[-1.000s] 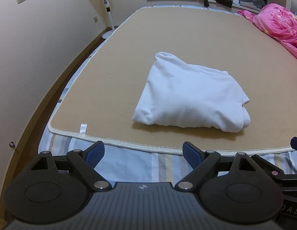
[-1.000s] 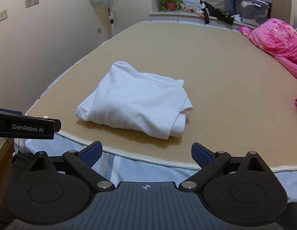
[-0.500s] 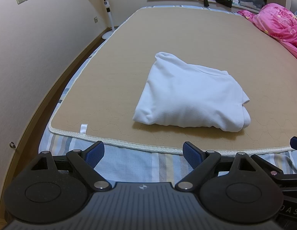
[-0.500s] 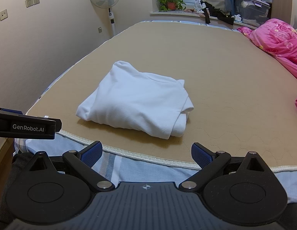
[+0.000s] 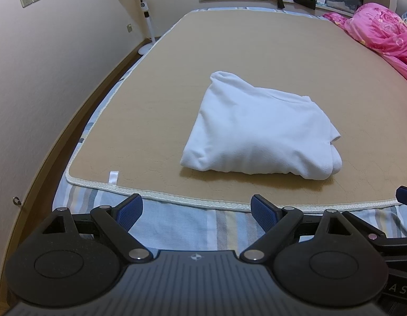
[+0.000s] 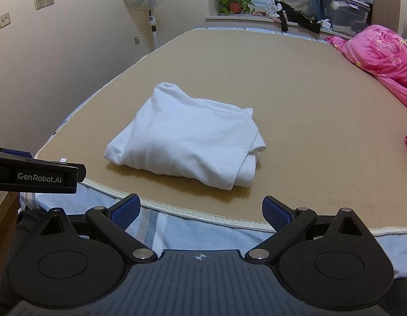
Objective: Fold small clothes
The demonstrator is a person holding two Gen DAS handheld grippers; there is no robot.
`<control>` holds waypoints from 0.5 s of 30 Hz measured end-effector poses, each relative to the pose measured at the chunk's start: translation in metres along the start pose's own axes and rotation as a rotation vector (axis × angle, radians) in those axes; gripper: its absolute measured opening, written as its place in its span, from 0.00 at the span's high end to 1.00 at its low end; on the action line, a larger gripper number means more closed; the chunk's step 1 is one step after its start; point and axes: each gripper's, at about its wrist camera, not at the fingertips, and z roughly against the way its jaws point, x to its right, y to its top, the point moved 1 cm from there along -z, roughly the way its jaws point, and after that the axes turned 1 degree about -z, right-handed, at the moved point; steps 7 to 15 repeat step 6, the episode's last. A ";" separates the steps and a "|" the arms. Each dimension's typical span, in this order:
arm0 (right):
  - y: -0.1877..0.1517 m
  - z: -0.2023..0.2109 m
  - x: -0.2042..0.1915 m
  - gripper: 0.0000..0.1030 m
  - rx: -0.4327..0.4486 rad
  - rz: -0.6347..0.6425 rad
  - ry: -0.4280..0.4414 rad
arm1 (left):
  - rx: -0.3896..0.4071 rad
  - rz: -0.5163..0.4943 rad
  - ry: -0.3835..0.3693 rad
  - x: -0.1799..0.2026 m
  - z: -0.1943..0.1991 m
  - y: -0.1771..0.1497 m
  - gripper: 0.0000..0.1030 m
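Note:
A white garment [image 5: 261, 134] lies folded into a compact bundle on the tan mat [image 5: 156, 100], near the mat's front edge; the right wrist view shows the same garment [image 6: 187, 137]. My left gripper [image 5: 196, 210] hangs open over the striped sheet in front of the mat, apart from the cloth, with nothing between its blue pads. My right gripper [image 6: 200, 212] is likewise open and empty, short of the mat's edge. The left gripper's body [image 6: 37, 175] shows at the left edge of the right wrist view.
A pink quilt [image 5: 382, 31] is heaped along the bed's right side. A standing fan [image 6: 148, 5] is by the left wall. A windowsill at the back holds a potted plant [image 6: 233, 2], piled clothes and a storage box. The striped sheet [image 5: 182, 223] borders the mat's front.

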 end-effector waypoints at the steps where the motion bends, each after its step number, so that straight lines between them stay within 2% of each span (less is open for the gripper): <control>1: 0.000 0.000 0.000 0.04 0.000 0.000 0.000 | 0.002 0.003 0.001 -0.001 0.000 0.000 0.10; 15: 0.000 0.000 0.000 0.03 -0.004 -0.001 -0.001 | -0.004 0.009 -0.010 -0.004 0.000 -0.001 0.10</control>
